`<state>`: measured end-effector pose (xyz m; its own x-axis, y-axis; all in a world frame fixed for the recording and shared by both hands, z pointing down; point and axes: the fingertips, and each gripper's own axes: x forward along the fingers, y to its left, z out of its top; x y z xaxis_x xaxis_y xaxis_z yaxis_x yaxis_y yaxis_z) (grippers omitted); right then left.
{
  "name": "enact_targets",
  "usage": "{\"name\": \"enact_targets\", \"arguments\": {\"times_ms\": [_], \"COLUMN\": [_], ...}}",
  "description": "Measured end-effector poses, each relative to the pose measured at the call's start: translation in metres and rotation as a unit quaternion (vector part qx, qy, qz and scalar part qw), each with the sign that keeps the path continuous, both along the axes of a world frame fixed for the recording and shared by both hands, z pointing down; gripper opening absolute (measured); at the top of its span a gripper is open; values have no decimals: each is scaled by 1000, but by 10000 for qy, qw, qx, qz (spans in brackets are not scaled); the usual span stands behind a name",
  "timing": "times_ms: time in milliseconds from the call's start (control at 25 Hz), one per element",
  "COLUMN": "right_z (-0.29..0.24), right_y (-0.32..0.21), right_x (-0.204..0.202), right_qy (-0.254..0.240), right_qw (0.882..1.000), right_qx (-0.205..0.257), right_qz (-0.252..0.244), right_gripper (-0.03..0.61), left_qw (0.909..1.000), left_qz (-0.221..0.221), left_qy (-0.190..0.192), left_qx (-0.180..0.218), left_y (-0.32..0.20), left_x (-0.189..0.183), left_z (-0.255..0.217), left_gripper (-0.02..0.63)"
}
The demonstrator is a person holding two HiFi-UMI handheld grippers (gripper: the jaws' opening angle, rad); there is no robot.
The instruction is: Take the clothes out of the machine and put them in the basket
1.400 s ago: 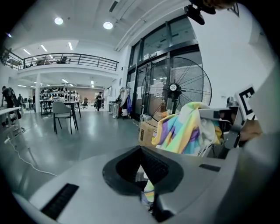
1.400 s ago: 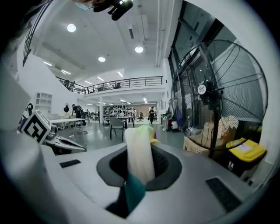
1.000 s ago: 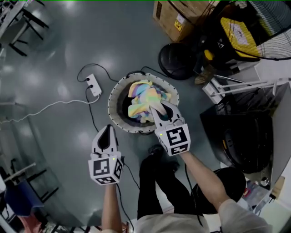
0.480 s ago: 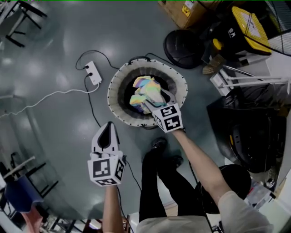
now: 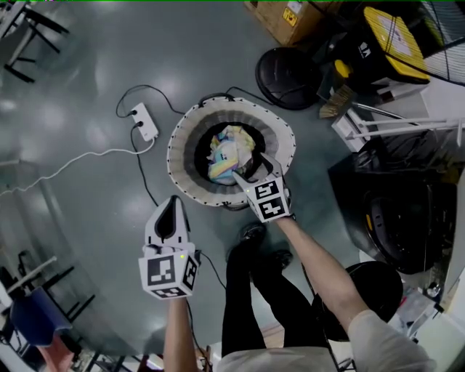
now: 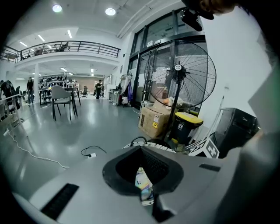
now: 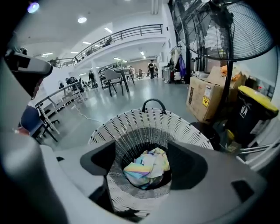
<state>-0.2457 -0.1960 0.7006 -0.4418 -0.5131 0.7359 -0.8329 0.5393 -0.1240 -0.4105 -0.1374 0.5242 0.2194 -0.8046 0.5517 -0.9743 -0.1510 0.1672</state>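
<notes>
1. A crumpled pastel rainbow garment (image 5: 227, 147) lies at the bottom of the white woven laundry basket (image 5: 179, 142), which stands on the grey floor (image 5: 87, 65).
2. The right gripper (image 5: 248, 166) hangs over the basket's near rim, pointing down into it. Its jaws have just been opening and stand spread wide. In the right gripper view the garment shows between them but lies apart below, touched by neither pad.
3. The left gripper (image 5: 172, 207) is held outside the basket, off to its near left, above bare floor. Its jaws are pressed together at the tips on a thin pastel strip (image 6: 144, 190); what the strip is cannot be told.
4. A white power strip (image 5: 145, 122) with its cables lies on the floor just left of the basket.
5. Beyond the basket stand a cardboard box (image 5: 280, 16), a yellow-lidded bin (image 5: 396, 33) and a large floor fan (image 6: 181, 83).
</notes>
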Motion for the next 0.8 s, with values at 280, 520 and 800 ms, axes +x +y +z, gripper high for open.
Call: {"name": "enact_targets", "arguments": {"times_ms": [280,520,800], "right_z": [-38,-73,-140], "right_y": [-4,6,35], "right_x": [11,23,62], "right_qy": [-172,-406,-771], "right_qw": [9985,9963,9879], "right_qx": [472,700,1153], "right_qz": [239,300,691], "right_gripper": [180,25,23], "left_qw": [9999,9997,9982], "left_qz": [115,223,568], "left_qy": [41,-2,26], "left_qx": [30,86,184], "left_y": [-1,0,6], "left_x": [16,29,71], "left_z": [-5,-18,-40], "left_gripper": [18,18,18]}}
